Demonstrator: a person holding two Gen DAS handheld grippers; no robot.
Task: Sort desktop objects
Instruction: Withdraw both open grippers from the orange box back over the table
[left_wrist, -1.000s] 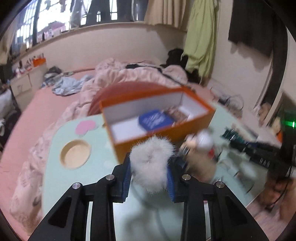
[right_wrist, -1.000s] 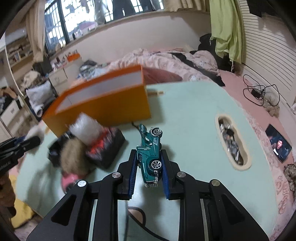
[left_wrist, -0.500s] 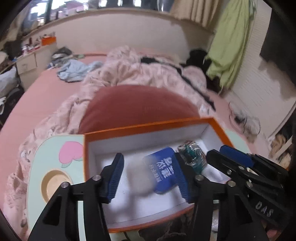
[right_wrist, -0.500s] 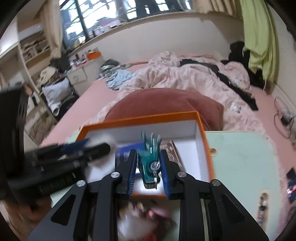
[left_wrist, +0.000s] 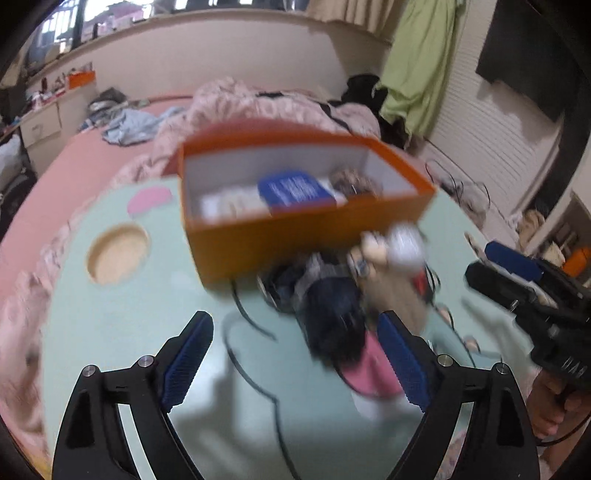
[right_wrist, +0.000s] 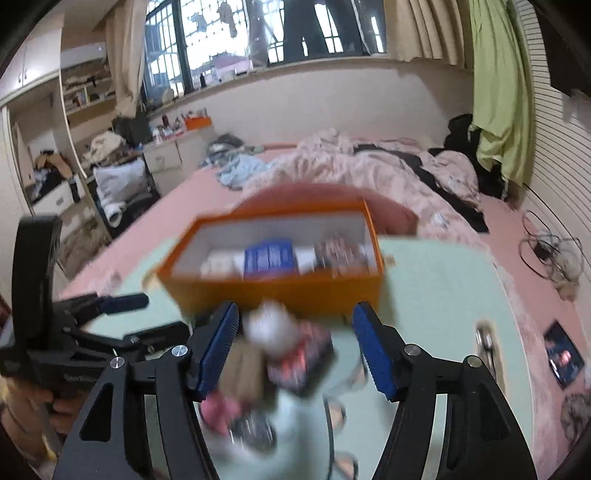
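An open orange box (left_wrist: 295, 236) (right_wrist: 280, 291) stands on the mint green table (left_wrist: 122, 317). Inside lie a blue card box (left_wrist: 295, 190) (right_wrist: 269, 256), a white fluffy thing (left_wrist: 232, 203) and a dark patterned item (left_wrist: 354, 179). A blurred pile of small objects (left_wrist: 351, 295) (right_wrist: 280, 354) lies in front of the box. My left gripper (left_wrist: 295, 362) is open and empty above the table, near the pile. My right gripper (right_wrist: 295, 350) is open and empty over the pile; it also shows in the left wrist view (left_wrist: 524, 288).
The table has a round wooden recess (left_wrist: 118, 253) and a pink heart mark (left_wrist: 149, 195) at the left, and a slot with clips (right_wrist: 484, 339) at the right. A bed with pink bedding (right_wrist: 354, 170) lies behind. A cable (left_wrist: 251, 325) runs over the table.
Both grippers held things a second ago, the white pompom and the green toy car. Both have let go over the box, pulled back toward the pile and stand wide open.
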